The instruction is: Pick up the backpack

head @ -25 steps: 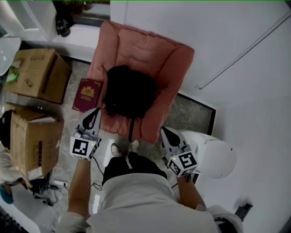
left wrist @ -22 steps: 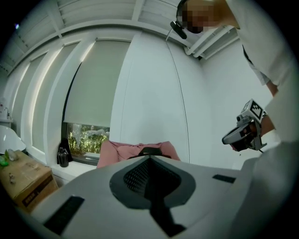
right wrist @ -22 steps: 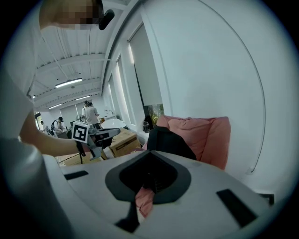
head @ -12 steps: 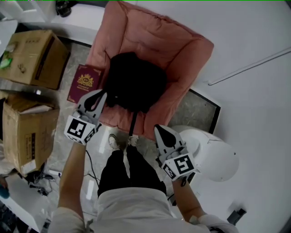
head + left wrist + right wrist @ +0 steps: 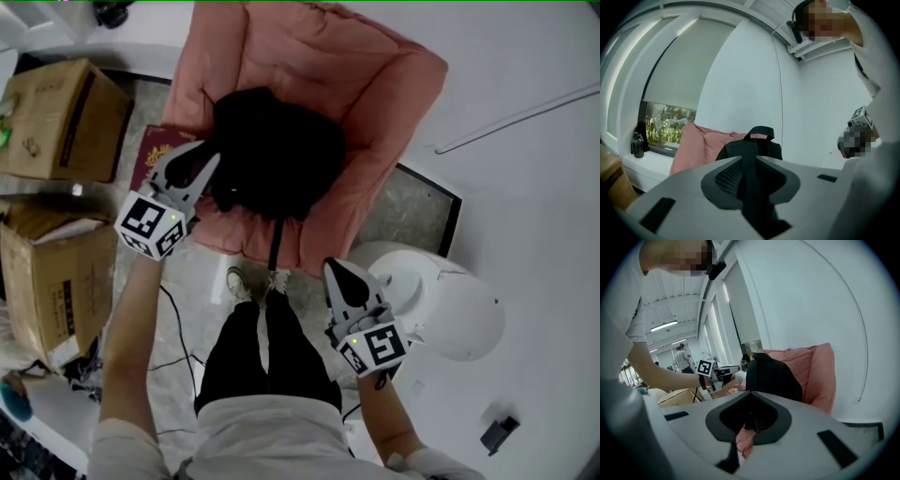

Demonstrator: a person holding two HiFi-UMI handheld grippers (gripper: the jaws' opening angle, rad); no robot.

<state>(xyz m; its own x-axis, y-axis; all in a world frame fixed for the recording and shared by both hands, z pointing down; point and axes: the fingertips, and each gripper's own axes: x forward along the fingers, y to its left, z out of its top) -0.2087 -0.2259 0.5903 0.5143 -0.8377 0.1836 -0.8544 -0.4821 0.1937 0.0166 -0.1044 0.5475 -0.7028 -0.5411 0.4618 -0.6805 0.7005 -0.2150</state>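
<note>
Pink armchair [image 5: 375, 84], backpack [image 5: 277, 155] inside (black)

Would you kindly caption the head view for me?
Left tool, jaws just opened and empty, beside the black backpack on pink armchair.

White short-sleeved T-shirt [image 5: 272, 436], black trousers [image 5: 258, 347], pale shoes [image 5: 239, 281]. Left gripper [image 5: 200, 164] and right gripper [image 5: 336, 270] — light grey shells, dark inner recesses — each bearing a black-and-white marker cube [image 5: 148, 223].

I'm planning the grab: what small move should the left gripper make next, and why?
Probably ease the left gripper forward toward the top handle of the backpack. Its jaws have just been opening with nothing between them, and the handle loop stands free above the backpack, straight ahead of them.
</note>
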